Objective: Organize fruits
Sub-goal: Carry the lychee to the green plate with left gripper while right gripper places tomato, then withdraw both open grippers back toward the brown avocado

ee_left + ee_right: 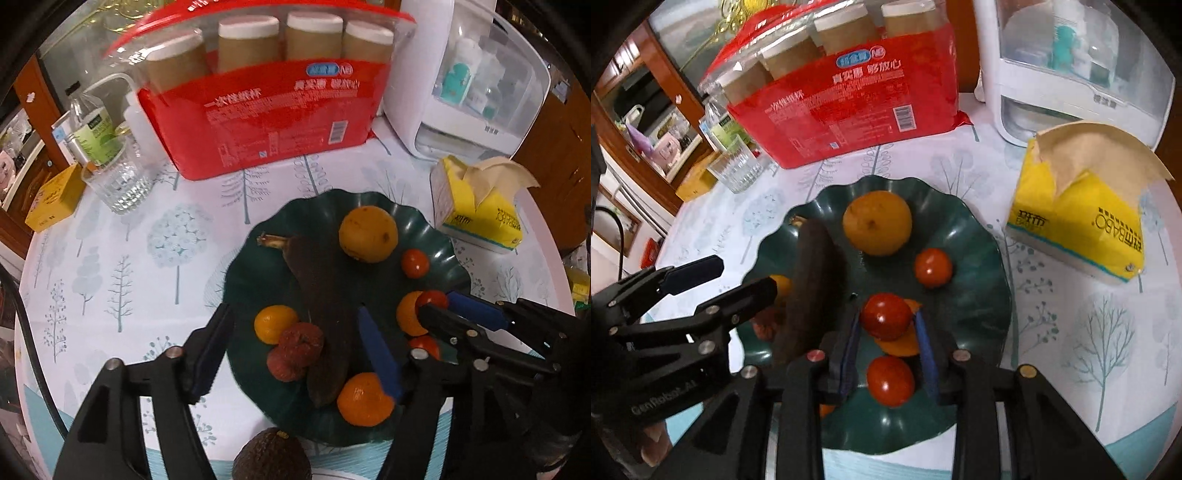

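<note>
Bench [122, 258]: round, under a pale cloth printed with trees; wooden cabinets behind.
Plate [258, 280]: dark green, scalloped rim, mid-bench.
On plate: large yellow-orange fruit [368, 234] at far side; blackened banana [317, 295]; three small mandarins [275, 324]; two wrinkled red-brown fruits [301, 341]; three red tomatoes [933, 267].
Banana axis: running far-left to near-right, stem end at far left.
Avocado [271, 458]: dark, pebbled, off the plate at near edge.
Red bag [273, 122]: far side, holding paper cups.
Tissue box [1082, 225]: yellow, right of plate.
Left hand-held gripper [295, 354]: fingers apart above the plate, nothing between.
Right hand-held gripper [886, 325]: clamped on a tomato [885, 316] over the plate's near half.
</note>
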Demonstrator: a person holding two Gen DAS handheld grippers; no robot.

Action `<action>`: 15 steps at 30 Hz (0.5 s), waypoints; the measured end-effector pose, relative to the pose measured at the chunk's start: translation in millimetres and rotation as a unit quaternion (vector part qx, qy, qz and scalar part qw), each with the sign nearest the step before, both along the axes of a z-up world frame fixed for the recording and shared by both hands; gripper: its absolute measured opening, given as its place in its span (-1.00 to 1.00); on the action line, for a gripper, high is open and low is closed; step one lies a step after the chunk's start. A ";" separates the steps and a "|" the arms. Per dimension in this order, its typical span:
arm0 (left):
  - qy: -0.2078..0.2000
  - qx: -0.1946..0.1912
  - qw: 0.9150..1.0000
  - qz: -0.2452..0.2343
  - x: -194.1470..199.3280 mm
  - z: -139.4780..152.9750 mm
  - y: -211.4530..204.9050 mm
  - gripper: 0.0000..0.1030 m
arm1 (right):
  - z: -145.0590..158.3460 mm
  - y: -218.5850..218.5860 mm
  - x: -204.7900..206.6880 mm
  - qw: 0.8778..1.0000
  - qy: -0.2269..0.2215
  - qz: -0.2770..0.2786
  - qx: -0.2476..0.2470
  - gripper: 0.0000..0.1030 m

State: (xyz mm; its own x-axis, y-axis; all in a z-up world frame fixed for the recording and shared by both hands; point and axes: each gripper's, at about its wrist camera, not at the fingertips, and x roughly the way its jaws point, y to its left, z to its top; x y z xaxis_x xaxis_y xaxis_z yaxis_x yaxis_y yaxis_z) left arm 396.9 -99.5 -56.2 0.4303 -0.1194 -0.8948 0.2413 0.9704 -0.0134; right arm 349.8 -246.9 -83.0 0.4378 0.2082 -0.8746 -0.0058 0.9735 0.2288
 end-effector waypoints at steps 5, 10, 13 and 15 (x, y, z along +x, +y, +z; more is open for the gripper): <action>-0.010 0.004 1.000 0.004 -12.6 16.0 11.3 0.41 | 15.2 -2.7 -12.7 1.000 -0.017 -0.005 0.000 -0.35; -0.021 0.012 1.000 0.011 -27.6 32.6 24.9 0.46 | 27.2 0.1 -26.6 1.000 -0.024 -0.004 0.001 -0.35; -0.027 0.009 0.999 0.015 -37.3 43.6 34.0 0.48 | 37.2 3.4 -37.7 0.999 -0.034 -0.001 -0.004 -0.35; -0.030 0.005 0.999 0.017 -43.9 50.0 39.8 0.52 | 46.1 6.5 -45.7 0.999 -0.041 0.002 -0.007 -0.36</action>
State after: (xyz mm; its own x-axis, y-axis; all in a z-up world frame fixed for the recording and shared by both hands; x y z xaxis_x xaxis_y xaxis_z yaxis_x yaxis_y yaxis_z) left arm 353.0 -59.7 -6.2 0.4870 -0.0944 -0.8683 0.2075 0.9782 0.0101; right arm 304.1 -240.5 -36.9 0.5078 0.1980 -0.8384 -0.0275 0.9765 0.2139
